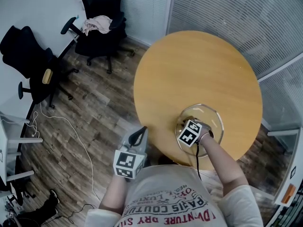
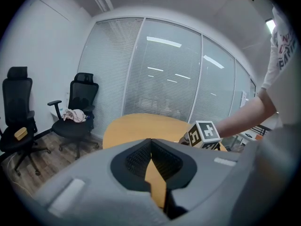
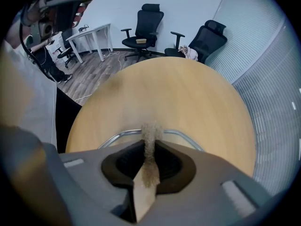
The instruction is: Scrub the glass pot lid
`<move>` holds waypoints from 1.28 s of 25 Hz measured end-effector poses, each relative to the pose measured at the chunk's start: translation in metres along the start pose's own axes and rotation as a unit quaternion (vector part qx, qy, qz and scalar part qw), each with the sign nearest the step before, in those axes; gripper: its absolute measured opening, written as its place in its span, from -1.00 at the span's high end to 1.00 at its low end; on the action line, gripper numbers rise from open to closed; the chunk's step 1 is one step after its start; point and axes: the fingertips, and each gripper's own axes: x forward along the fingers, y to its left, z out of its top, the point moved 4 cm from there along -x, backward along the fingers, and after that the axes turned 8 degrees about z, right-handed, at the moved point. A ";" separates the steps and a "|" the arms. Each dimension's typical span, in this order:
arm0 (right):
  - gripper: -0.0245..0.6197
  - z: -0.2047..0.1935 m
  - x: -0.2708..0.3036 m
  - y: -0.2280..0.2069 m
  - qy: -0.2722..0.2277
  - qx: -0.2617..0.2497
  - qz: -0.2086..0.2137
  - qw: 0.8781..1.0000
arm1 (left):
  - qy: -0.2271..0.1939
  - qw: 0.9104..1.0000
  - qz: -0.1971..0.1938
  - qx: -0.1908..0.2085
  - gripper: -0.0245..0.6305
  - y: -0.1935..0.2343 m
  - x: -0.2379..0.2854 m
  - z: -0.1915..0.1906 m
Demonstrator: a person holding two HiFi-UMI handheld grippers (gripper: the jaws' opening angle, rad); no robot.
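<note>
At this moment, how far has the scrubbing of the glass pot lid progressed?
Done: the right gripper is shut on a tan fibrous scrub pad. In hand: the pad sits over the clear metal-rimmed glass pot lid on the round wooden table; contact is unclear. Left: the scrubbing itself; how clean the glass is cannot be judged. The left gripper is shut, empty, away from the lid.

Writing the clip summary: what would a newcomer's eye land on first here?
The round wooden table fills the head view, bare except for a glass pot lid lying near the person's edge. The right gripper is over that lid, jaws clamped on a brownish scrub pad. The left gripper is shut with nothing in it, held beside the table's near edge.
</note>
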 end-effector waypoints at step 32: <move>0.72 -0.076 -0.037 0.104 -0.063 0.011 0.058 0.996 | 0.003 0.997 -0.061 0.040 0.90 -0.076 -0.010 -0.014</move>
